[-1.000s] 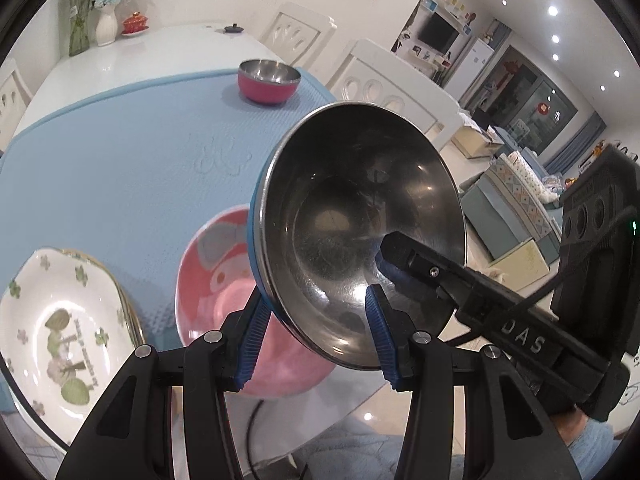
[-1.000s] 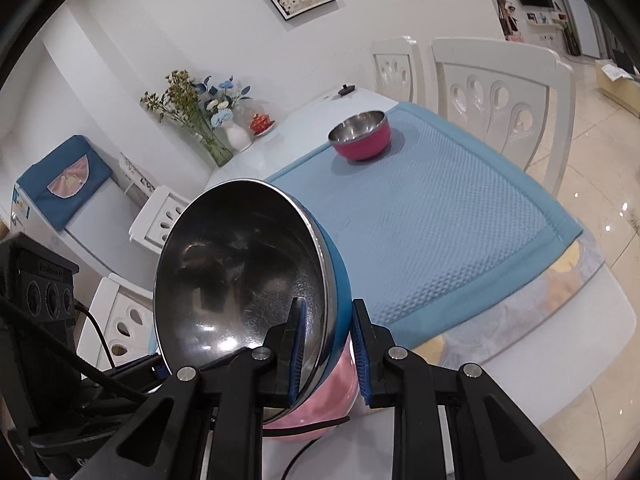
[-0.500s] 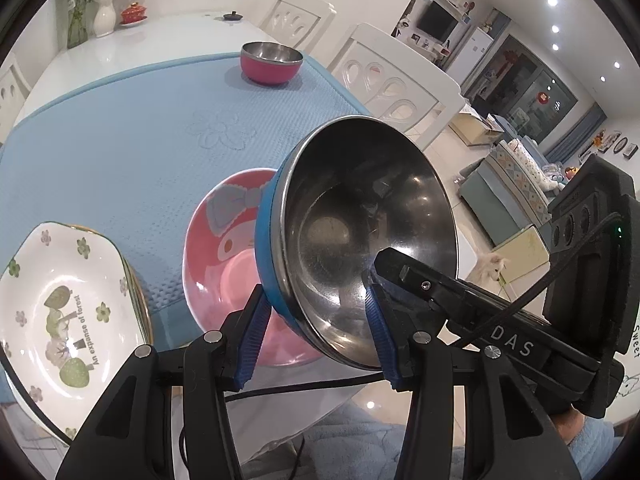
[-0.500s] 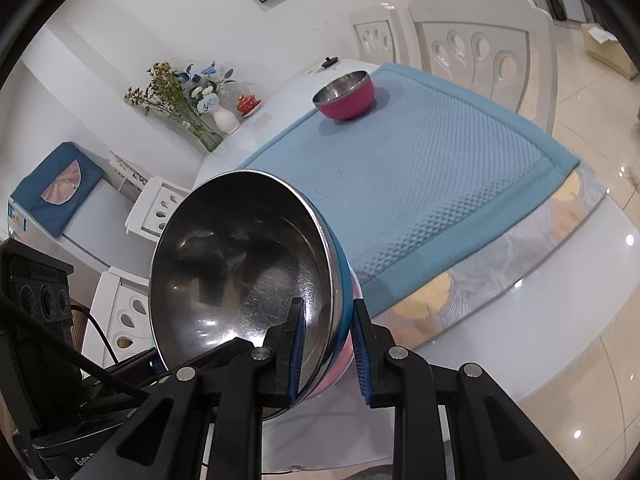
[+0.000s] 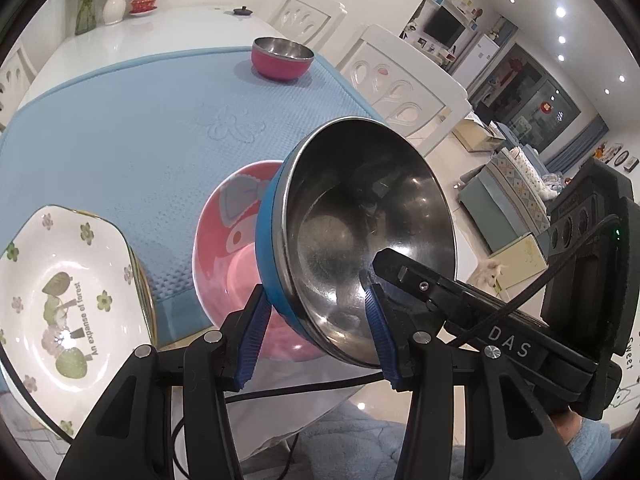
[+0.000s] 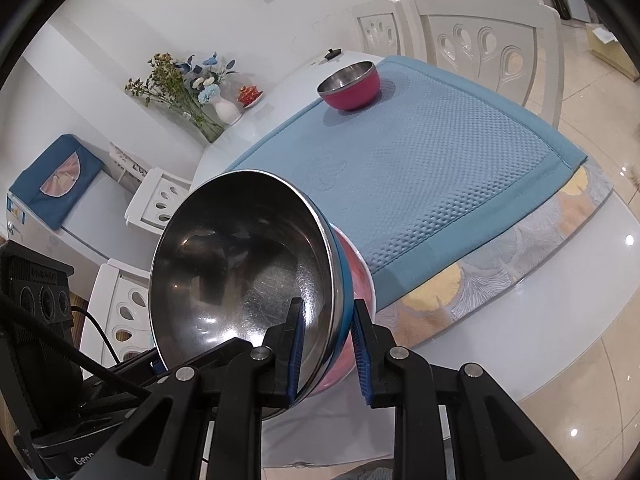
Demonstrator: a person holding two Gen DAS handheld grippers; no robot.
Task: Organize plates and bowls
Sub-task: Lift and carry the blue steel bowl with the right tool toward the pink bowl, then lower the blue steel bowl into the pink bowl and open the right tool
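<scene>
Risk: blue bowl (image 5: 360, 232), steeply tilted, may slip from thin rim pinch and clatter onto pink bowl (image 5: 228, 240) beneath, or chip it if lowered at this angle.

Right gripper (image 6: 327, 346) closed on blue bowl's rim, one finger inside, one outside; bowl held over pink bowl at near table edge.

Left gripper (image 5: 316, 332) wide open, fingers straddling bowl's base, contact unclear.

Plates (image 5: 64, 280) stacked to left; red bowl (image 5: 282, 58) far across mat (image 5: 140, 120).

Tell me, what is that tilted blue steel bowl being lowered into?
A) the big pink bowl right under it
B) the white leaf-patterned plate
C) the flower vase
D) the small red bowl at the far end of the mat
A: the blue bowl, pinched at its rim by the right tool, tilts directly over the pink bowl.
</scene>
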